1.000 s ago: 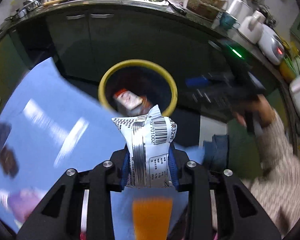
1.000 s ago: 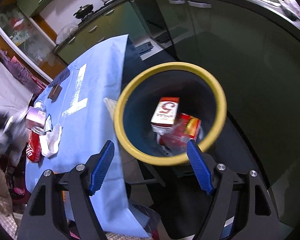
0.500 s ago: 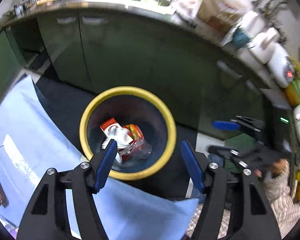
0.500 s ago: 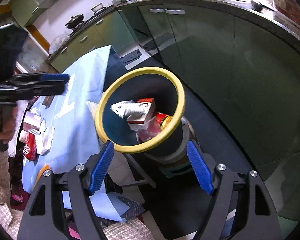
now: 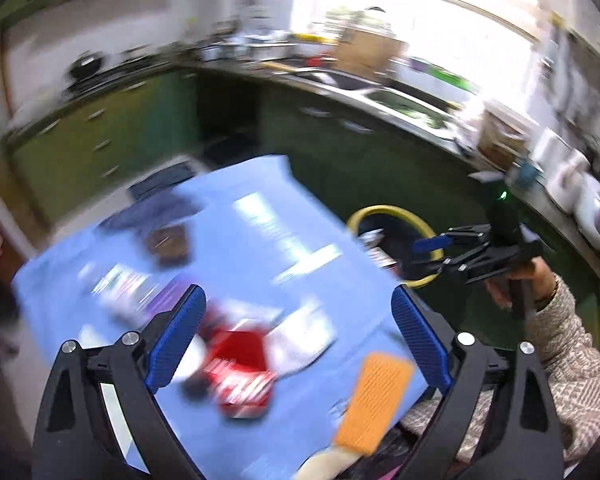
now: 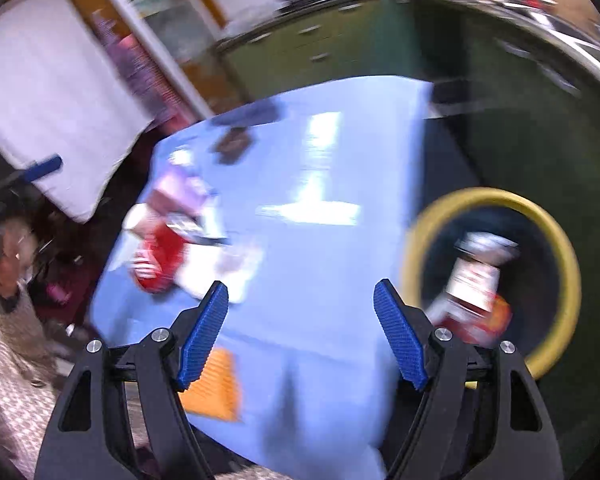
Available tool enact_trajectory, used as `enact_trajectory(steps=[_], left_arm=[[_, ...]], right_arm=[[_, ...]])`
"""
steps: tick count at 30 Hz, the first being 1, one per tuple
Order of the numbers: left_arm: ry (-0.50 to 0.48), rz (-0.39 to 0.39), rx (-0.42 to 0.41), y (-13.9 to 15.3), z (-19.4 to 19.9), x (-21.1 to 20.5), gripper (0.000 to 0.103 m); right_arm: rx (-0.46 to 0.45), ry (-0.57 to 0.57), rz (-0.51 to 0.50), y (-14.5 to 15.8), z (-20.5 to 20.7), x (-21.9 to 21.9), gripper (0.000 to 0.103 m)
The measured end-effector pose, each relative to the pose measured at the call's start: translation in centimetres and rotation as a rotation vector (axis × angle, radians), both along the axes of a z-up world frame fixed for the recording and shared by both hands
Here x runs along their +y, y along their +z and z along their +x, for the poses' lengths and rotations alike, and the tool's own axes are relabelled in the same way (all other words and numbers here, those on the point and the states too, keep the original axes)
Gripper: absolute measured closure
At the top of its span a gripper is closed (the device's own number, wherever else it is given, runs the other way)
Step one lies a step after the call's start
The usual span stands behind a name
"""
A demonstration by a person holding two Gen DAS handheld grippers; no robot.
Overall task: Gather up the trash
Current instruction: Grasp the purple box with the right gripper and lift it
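Both views are motion-blurred. My left gripper (image 5: pixel 298 300) is open and empty above the blue table (image 5: pixel 260 240). A red can (image 5: pixel 240 372) and a crumpled white tissue (image 5: pixel 300 340) lie just beyond it. My right gripper (image 6: pixel 300 292) is open and empty over the table (image 6: pixel 320 280); it also shows in the left wrist view (image 5: pixel 432 252) near the bin. The yellow-rimmed trash bin (image 6: pixel 556 240) stands right of the table with packets inside (image 6: pixel 476 280). The can (image 6: pixel 156 260) and tissue (image 6: pixel 220 272) lie left of the right gripper.
An orange card (image 5: pixel 374 404) lies at the table's near edge. A purple packet (image 6: pixel 180 188) and a dark brown item (image 5: pixel 166 240) lie farther back. Green cabinets (image 5: pixel 100 140) and a cluttered counter (image 5: pixel 500 136) ring the table.
The left gripper dropped the white packet into the bin, opened, and swung back over the table. The right gripper swung left from the bin toward the table.
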State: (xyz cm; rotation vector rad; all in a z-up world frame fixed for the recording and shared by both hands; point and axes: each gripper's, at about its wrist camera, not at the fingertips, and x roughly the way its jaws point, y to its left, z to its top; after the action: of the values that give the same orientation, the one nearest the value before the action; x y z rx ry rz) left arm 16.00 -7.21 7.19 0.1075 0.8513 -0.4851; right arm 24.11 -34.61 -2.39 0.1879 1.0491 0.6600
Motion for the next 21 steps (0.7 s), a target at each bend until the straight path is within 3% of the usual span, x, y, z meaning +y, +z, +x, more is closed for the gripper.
enact_trajectory(steps=[4,10,12,21], left_arm=[[0.113,0.009,0.012,-1.5,-2.3,5.8,0.014],[0.139,-0.003,0.022,-3.4,-4.7,10.2,0.014],[0.146,-0.010,0.030,-4.0,-5.3,11.2,0.014],[0.190,-0.032,0.083,-6.2,-3.9,12.7,0.014]], right_arm=[[-0.032,0.126,-0.030,1.2,1.8,7.5,0.028],[-0.267,0.457,-0.192,3.1,3.8,18.4,0.028],[-0.313,0.580,-0.247,2.7,4.7,21.4,0.022],[-0.339,0.795,-0.293,-0.2,9.6,25.3,0.021]])
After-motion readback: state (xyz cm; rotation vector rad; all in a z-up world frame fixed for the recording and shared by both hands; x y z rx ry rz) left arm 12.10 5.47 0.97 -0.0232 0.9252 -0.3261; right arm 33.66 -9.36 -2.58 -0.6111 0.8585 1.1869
